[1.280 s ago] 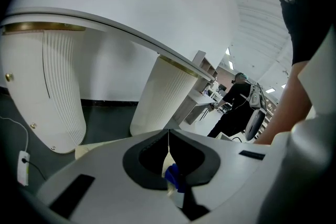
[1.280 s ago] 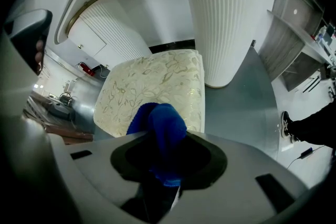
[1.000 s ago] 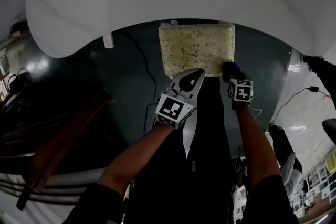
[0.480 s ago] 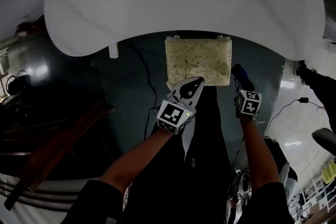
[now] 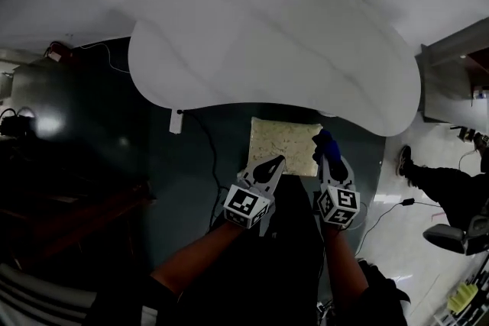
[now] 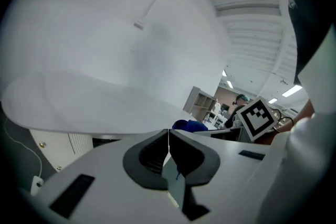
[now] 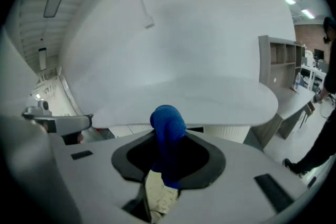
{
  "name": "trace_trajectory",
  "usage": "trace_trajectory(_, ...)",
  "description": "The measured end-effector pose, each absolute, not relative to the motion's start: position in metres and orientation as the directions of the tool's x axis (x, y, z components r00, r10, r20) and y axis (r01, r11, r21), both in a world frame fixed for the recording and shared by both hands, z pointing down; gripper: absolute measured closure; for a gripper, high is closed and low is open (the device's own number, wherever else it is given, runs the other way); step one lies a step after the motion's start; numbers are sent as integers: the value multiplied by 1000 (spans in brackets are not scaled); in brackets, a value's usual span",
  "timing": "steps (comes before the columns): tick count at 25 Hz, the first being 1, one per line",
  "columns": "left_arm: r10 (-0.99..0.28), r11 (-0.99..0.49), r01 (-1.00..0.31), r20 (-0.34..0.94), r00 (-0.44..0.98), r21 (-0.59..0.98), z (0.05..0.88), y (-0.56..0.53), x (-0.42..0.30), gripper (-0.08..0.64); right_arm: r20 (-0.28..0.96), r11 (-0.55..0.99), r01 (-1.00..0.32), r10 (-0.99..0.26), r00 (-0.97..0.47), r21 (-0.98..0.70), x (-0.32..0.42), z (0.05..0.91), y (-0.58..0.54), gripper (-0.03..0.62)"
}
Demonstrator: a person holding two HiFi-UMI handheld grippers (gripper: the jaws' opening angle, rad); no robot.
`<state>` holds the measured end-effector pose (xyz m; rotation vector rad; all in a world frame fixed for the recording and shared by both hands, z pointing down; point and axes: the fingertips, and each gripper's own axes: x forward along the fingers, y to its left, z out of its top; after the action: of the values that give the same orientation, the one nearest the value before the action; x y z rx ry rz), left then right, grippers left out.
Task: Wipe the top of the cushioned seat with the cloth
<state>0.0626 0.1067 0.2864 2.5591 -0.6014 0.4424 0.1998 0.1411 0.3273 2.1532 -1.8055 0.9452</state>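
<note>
The cushioned seat point(image 5: 281, 144) is a pale yellow speckled pad on the dark floor, just under the near edge of a big white table point(image 5: 275, 50). My right gripper point(image 5: 327, 155) hovers by the seat's right front corner, shut on a blue cloth point(image 5: 324, 140). The right gripper view shows the blue cloth point(image 7: 168, 136) bulging up between the jaws, with a strip of seat point(image 7: 157, 194) below. My left gripper point(image 5: 275, 162) is at the seat's front left, shut and holding nothing; its jaws meet in the left gripper view point(image 6: 168, 136), and the cloth point(image 6: 188, 125) peeks beyond them.
The white table overhangs the seat's far side. A black cable point(image 5: 205, 145) runs over the floor left of the seat, near a white tag point(image 5: 176, 121). A person's leg point(image 5: 435, 181) and a shelf unit point(image 5: 458, 69) are at the right.
The view has pulled back, so seat and grippers look smaller and more table shows. The right gripper with the cloth went from beside the seat's right edge to over its right front corner.
</note>
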Motion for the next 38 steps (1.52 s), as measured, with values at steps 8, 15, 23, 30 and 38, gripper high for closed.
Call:
trace_trajectory(8,-546,-759,-591,227,806,272,127,56,25,543,345,-160,-959,-936,72,-234,146,132,88,463)
trace_trajectory(15,-644,-737,-641,66,762,214,22,35,-9,543,111,-9,-997,-994,1,-75,90,7,75,462)
trace_trajectory(23,-677,-722,-666,4,736,188,-15,39,-8,543,61,16,-998,-998,-19,-53,75,-28,69,466)
trace_trajectory(30,-670,-736,-661,-19,742,147,-21,43,-28,543,79,-10,-1000,-997,8,-25,54,-22,70,466)
trace_trajectory(38,-675,-733,-666,-29,737,140,-21,33,-37,541,82,2,-1000,-997,-3,-12,39,-24,60,468)
